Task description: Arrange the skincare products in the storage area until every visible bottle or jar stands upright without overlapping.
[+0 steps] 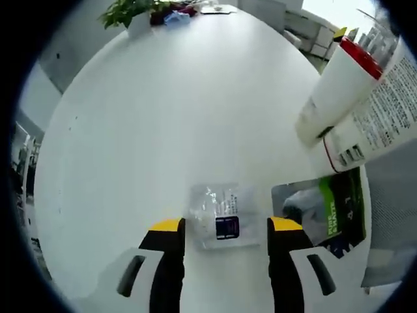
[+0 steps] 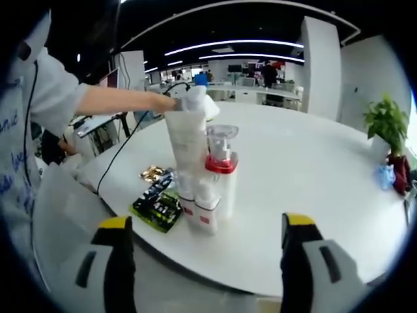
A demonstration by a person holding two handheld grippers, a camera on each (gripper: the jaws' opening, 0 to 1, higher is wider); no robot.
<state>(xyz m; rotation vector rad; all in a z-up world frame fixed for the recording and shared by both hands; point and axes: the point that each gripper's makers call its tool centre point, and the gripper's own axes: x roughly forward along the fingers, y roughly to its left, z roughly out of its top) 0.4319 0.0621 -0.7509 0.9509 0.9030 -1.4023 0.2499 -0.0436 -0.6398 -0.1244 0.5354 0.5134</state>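
In the left gripper view the left tool (image 1: 226,238) stands released at the bottom of the frame, its two yellow-tipped jaws wide apart and holding nothing. Between the jaw tips, slightly above them, a clear sachet (image 1: 222,216) with a dark label lies flat on the white desk (image 1: 169,117). Just right of the right jaw lies a green pack (image 1: 329,212), flat as well. Above it, at the right edge, two white bottles lean across the frame: a red-capped bottle (image 1: 335,91) and, beside it, a printed bottle (image 1: 384,114) covered in small text. At the top of the frame, at the far side of the desk, a plant (image 1: 133,12) shows. In the right gripper view the right tool (image 2: 208,231) is likewise released, jaws far apart at the bottom, nothing between them. Beyond the jaws, near the desk's edge at frame centre, a cluster of bottles stands upright: a tall tube (image 2: 186,147), a pump bottle (image 2: 221,173) with a red collar touching it, and small bottles (image 2: 202,205) in front. Left of them lie the green pack (image 2: 156,207) and a gold sachet (image 2: 152,173). A person's hand (image 2: 195,101) with a white glove reaches from the upper left to the top of the tall tube. A plant (image 2: 386,127) stands at the right edge.
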